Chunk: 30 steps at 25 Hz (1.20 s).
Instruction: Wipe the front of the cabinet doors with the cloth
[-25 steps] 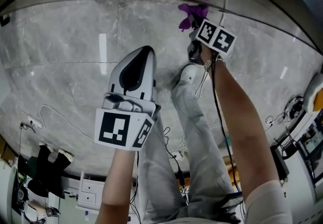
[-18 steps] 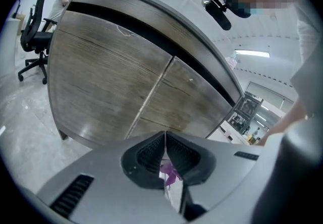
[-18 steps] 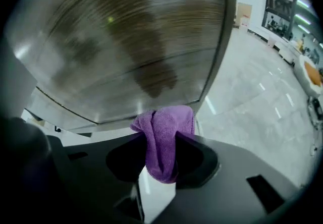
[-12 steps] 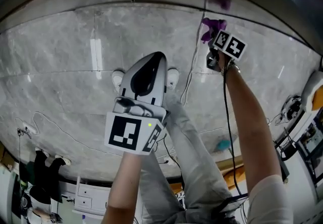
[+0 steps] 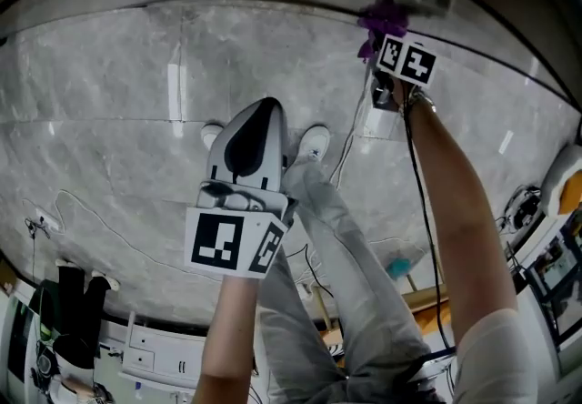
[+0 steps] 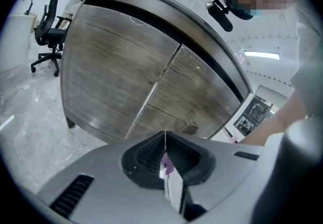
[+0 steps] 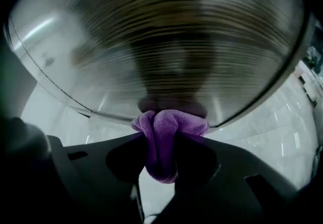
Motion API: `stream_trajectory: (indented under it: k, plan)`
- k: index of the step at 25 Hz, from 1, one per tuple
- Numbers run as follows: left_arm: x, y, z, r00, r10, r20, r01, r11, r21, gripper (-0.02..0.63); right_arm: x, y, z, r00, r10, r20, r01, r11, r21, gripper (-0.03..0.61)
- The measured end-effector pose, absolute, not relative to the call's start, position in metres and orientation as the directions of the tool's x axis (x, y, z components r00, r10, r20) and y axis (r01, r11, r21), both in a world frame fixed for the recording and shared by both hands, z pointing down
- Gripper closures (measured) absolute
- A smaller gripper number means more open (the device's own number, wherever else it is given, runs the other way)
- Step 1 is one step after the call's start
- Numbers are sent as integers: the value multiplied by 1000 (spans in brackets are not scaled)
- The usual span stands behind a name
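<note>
Cloth, purple and bunched, is clamped between the closed jaws of the right gripper. Its folded end bulges past the tips at the centre of the right gripper view. That end appears to touch the cabinet door, a streaked, blurred wood-grain front that fills the upper half of the frame, and a dim reflection of the cloth shows just above it.

In the head view the cloth is at the upper right, against the dark cabinet band along the top edge, just above the right gripper's marker cube. The only print on that cube is black-and-white square patterns. The left gripper's cube carries the same kind of pattern at lower centre.

The left gripper hangs over the grey marble floor, well apart from the cabinet. Its jaws are pressed together at the tips and hold nothing. A small purple-and-white sliver shows in the slot behind them, and I cannot tell what it is.

The left gripper view shows two wood-grain doors meeting at a pale seam. An office chair stands at the upper left and a person is at the upper right.

Grey trouser legs and a white shoe sit mid-frame in the head view. A cable runs down along the right arm.
</note>
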<state>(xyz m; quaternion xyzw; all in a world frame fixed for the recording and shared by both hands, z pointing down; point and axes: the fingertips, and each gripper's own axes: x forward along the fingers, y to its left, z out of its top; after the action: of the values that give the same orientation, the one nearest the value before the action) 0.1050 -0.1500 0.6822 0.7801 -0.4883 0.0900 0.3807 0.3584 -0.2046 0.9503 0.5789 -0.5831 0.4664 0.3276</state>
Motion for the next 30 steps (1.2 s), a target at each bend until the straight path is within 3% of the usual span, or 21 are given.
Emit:
stream_trajectory:
  k: [4,11,20,25,30]
  plan:
    - [69,-153,681,467,-723,508,-841,-186,508,597,286,-221,950,-186,-374,909,-981,17,-194,443]
    - [0,-145,674,423,-741,521,-858,-143,493,597,177,-249,943,-268,-380,885,-963,95,-251,443]
    - [-89,-145,663,373,-767,522,-861,-77,502,597,89,-257,915,-286,-361,888,-955,185,-232,443]
    - [-118,-167,630,405,-781,476,-843,-117,525,597,62,-233,883,-267,-346,899,-963,111,-244,443]
    - [-141,-191,606,427,-794,433,-832,-157,532,597,38,-214,817,-267,-468,843,-955,9,-297,443]
